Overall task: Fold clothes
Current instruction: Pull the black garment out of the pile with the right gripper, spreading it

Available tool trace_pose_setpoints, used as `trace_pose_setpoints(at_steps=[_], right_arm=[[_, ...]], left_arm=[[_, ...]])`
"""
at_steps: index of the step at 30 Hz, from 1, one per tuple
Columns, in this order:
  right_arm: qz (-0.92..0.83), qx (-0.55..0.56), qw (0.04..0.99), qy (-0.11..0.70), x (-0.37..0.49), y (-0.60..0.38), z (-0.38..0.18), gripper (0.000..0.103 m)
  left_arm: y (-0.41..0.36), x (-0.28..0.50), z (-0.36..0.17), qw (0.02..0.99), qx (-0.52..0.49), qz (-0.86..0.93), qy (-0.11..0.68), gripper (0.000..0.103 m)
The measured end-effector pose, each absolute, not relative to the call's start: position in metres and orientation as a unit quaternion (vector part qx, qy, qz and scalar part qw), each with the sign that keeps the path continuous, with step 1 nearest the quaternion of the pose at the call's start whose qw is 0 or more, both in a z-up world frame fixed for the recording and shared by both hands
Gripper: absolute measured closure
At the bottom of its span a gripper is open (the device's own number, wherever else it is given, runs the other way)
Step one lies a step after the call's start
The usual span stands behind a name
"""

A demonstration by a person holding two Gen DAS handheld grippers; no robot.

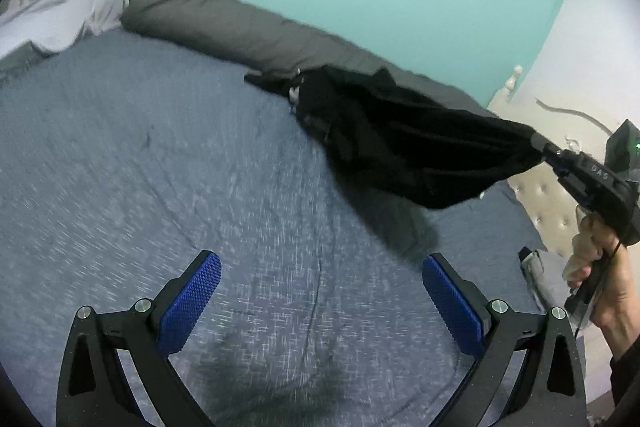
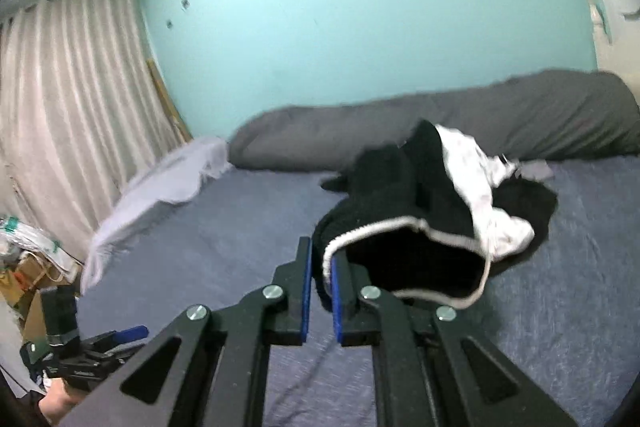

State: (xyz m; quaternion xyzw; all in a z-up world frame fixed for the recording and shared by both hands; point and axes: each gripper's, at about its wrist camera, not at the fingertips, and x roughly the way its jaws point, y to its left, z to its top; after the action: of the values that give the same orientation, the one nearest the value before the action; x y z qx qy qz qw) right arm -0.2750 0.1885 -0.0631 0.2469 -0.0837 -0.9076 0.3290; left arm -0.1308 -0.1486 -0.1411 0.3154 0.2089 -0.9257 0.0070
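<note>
A black garment point(image 1: 400, 143) with a white lining and white-piped edge point(image 2: 472, 187) hangs half lifted off the bed. Its far part still lies on the sheet. My right gripper point(image 2: 322, 275) is shut on the piped edge of the garment, with cloth pinched between the blue pads. In the left wrist view the right gripper point(image 1: 540, 143) holds the cloth up at the right, with a hand on its handle. My left gripper point(image 1: 320, 295) is open over bare sheet, its pads wide apart with nothing between them. It also shows low on the left in the right wrist view point(image 2: 130, 334).
The bed point(image 1: 160, 167) has a blue-grey sheet. A long grey bolster point(image 1: 240, 23) lies along the teal wall and a white pillow point(image 2: 160, 183) at one end. A tufted headboard point(image 1: 548, 203) stands at the right. Curtains point(image 2: 68, 95) and bags on the floor point(image 2: 28, 259) are beside the bed.
</note>
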Motion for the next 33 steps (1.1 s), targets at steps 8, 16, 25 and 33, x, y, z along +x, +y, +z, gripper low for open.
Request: trace_pose_setpoints(at_steps=[8,16,25,33], right_arm=[[-0.905,0.207,0.360,-0.094,-0.209,0.202,0.013,0.095],[-0.880,0.303,0.358,-0.073,-0.186,0.206,-0.023,0.095],[-0.838,0.443,0.308,-0.079,-0.185,0.212,-0.151,0.088],[-0.828,0.477,0.278,-0.095,-0.184,0.249,-0.183,0.067]], left_arm=[[-0.148,-0.081,-0.085,0.000,0.302,-0.934,0.190,0.000],[-0.127,-0.056,-0.068,-0.037,0.317,-0.933,0.168,0.000],[-0.103,-0.056,-0.096,-0.061,0.358,-0.919,0.156,0.000],[-0.088,-0.063,-0.124,-0.074,0.383,-0.908,0.153,0.000]])
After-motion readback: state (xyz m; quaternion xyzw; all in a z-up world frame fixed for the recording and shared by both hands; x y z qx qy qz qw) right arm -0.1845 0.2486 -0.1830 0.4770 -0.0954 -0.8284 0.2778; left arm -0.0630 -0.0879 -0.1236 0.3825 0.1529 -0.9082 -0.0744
